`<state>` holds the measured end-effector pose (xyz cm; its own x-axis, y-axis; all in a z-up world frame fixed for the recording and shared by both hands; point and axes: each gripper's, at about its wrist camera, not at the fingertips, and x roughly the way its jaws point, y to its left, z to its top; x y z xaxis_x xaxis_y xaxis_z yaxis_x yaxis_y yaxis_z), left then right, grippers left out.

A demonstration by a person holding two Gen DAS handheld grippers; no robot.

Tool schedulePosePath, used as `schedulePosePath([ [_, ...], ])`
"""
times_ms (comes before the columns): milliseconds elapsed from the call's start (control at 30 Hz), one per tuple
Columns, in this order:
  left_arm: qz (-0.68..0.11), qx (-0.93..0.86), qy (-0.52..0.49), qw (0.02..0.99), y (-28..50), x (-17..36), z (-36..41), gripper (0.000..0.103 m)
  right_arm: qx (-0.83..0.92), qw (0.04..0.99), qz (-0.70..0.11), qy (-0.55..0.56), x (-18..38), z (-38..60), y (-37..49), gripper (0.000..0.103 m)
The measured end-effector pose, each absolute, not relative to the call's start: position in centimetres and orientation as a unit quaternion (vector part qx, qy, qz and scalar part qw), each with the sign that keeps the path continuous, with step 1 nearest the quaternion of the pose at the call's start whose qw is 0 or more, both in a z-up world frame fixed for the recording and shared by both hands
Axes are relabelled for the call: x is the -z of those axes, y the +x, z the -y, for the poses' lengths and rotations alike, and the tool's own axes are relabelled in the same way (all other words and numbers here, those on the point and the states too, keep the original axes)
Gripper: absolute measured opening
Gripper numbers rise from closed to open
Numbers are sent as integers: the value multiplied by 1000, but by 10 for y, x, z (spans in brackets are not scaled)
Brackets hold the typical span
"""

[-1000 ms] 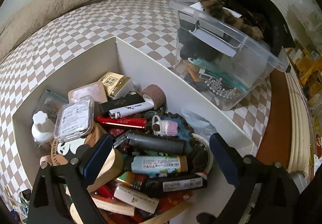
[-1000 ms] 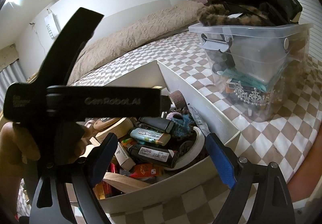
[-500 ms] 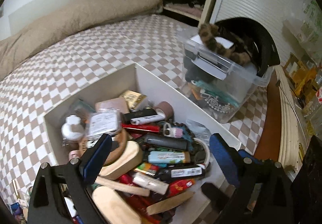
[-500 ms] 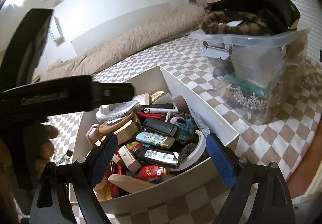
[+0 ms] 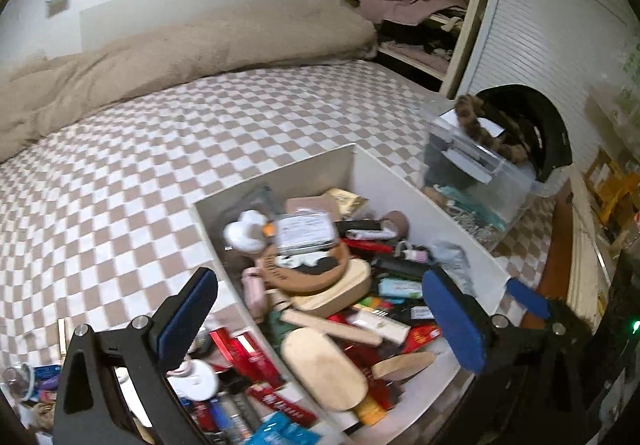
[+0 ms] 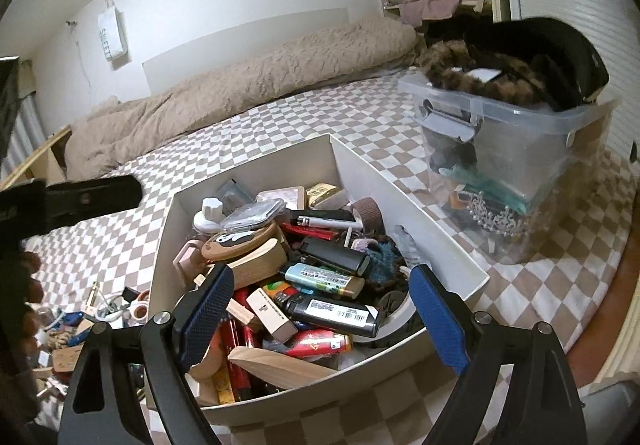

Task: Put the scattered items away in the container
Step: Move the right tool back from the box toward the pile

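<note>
Overflow is being courted, because the white box point(image 6: 436, 241) is already being heaped well past its rim. One more piece dropped on that heap is likely to be sent sliding over the near wall, since the pale wooden pieces point(image 6: 276, 363) at the near edge are already being propped above the rim.

Nothing is being held by either tool. The left gripper point(image 5: 320, 321) is being opened wider at this moment, with only air between its blue pads, and it is being held over the box's left wall. The right gripper point(image 6: 320, 319) is being kept about half open and empty, above the box's near corner.

The scattered items point(image 6: 72, 329) still to be tidied are being left on the checked bedspread point(image 6: 280, 125), just beside the box's left wall and toward its near end. From the left wrist view, red packets point(image 5: 248, 359) and a white round lid point(image 5: 198, 375) are being seen among them, right against that wall. A tangle is the second risk: cords and small bits are being mixed together there, so one pinch may drag several out.

No single heading is being shown by the loose pile. The box's long axis is being run from its near corner away toward the beige duvet point(image 6: 240, 85), past the clear bin point(image 6: 516, 165) to its right.
</note>
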<state>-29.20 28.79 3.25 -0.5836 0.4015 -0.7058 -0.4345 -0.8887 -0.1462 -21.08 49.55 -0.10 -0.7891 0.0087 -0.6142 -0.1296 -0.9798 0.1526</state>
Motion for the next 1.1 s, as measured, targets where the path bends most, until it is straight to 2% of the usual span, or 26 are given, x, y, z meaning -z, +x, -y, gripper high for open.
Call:
schedulePosePath([
  [100, -37, -898, -382, 217, -284, -33, -275, 103, -944, 40, -91, -316, -4, -491, -208, 91],
  [133, -41, -900, -378, 212, -282, -33, -271, 103, -945, 39, -89, -313, -6, -489, -208, 102],
  [167, -46, -902, -376, 208, -279, -32, -267, 103, -947, 38, -87, -308, -8, -487, -207, 103],
  [700, -44, -916, -366, 161, -255, -31, -214, 103, -955, 23, -52, -292, -24, -454, -199, 103],
  [1100, -29, -926, -354, 129, -245, -35, -173, 103, -959, -17, -55, -278, -33, -426, -202, 103],
])
